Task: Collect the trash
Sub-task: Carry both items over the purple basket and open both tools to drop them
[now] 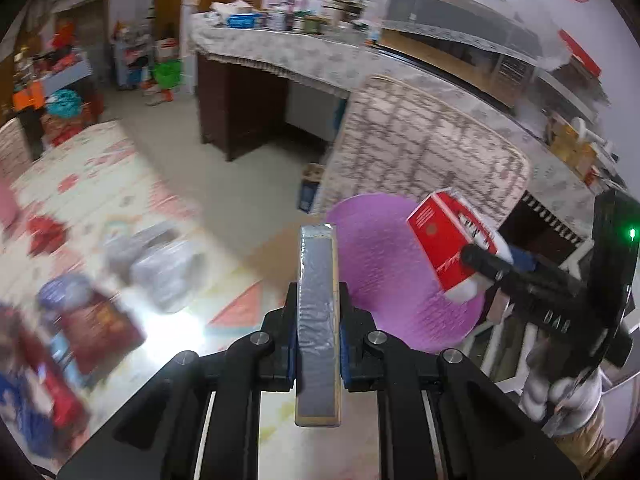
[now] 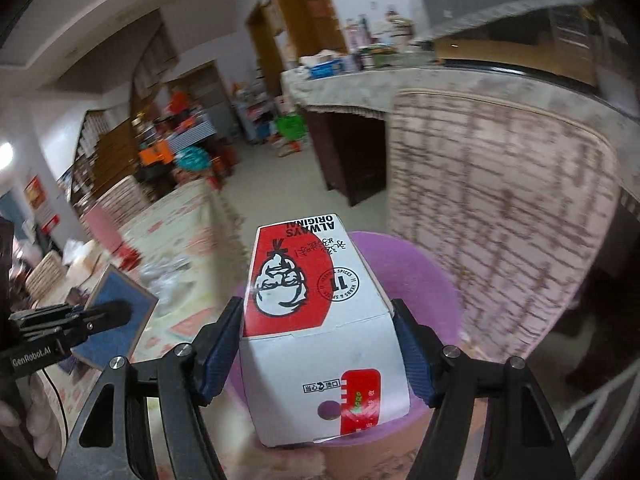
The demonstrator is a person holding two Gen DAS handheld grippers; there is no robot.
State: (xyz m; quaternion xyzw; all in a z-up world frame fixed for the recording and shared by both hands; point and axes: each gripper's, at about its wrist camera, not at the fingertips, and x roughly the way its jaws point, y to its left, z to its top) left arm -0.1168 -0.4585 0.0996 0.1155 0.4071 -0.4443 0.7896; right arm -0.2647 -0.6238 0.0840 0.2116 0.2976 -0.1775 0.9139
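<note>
My right gripper (image 2: 318,344) is shut on a red and white KFC carton (image 2: 316,320) and holds it over a purple bin (image 2: 424,280). In the left wrist view the carton (image 1: 448,240) hangs over the same purple bin (image 1: 384,264), held by the right gripper (image 1: 486,266). My left gripper (image 1: 318,336) is shut on a thin flat grey-blue board (image 1: 318,312), seen edge-on, just left of the bin. In the right wrist view the board (image 2: 116,320) shows as a blue panel in the left gripper (image 2: 120,314).
A table with a patterned cloth (image 1: 100,184) holds clear plastic bags (image 1: 160,264) and red and blue wrappers (image 1: 92,320). A patterned mattress (image 1: 424,152) leans behind the bin. A long cluttered counter (image 1: 280,48) runs along the back.
</note>
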